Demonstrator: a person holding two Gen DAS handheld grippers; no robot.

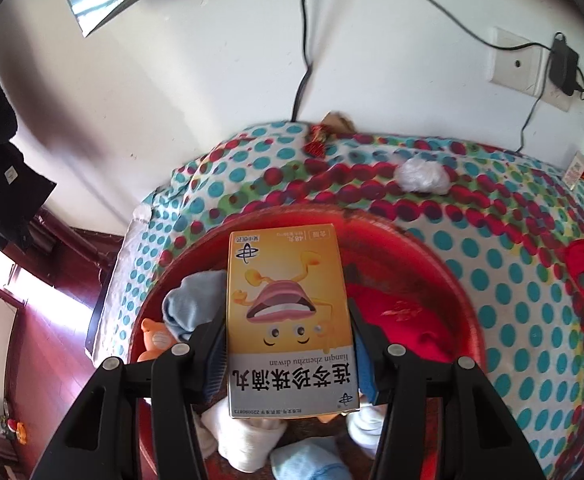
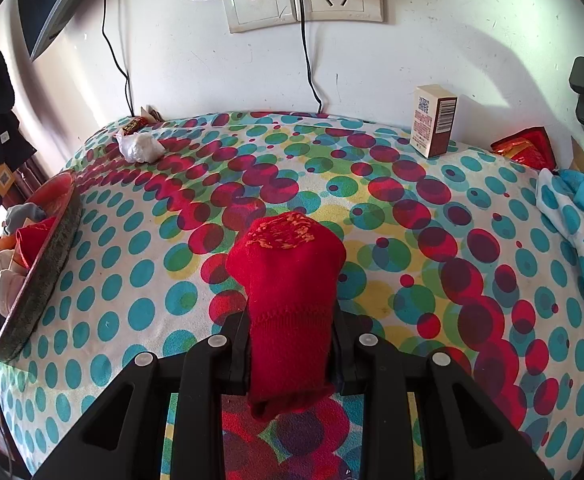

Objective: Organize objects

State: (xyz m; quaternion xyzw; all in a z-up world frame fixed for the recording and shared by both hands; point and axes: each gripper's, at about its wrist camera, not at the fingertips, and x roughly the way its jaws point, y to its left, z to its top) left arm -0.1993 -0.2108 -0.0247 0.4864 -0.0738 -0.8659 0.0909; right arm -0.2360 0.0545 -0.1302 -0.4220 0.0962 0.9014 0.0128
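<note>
My left gripper [image 1: 288, 344] is shut on a yellow medicine box [image 1: 288, 312] with a cartoon mouth on it, its pads pressing on the box's two long sides. The box hangs over a round red basin [image 1: 452, 280] that holds a light blue sock [image 1: 192, 304], white socks [image 1: 244, 436], a red cloth [image 1: 404, 320] and an orange toy [image 1: 154, 340]. My right gripper [image 2: 290, 344] is shut on a red sock [image 2: 288, 280], which sticks out forward above the polka-dot tablecloth [image 2: 372, 220]. The basin [image 2: 40, 272] sits far left in the right wrist view.
A crumpled white plastic bag [image 2: 138, 146] lies near the wall at the back left. A small beige box [image 2: 432, 120] stands upright at the back right, with a red packet [image 2: 524, 152] beside it. Wall sockets [image 2: 304, 0] and hanging cables are behind the table.
</note>
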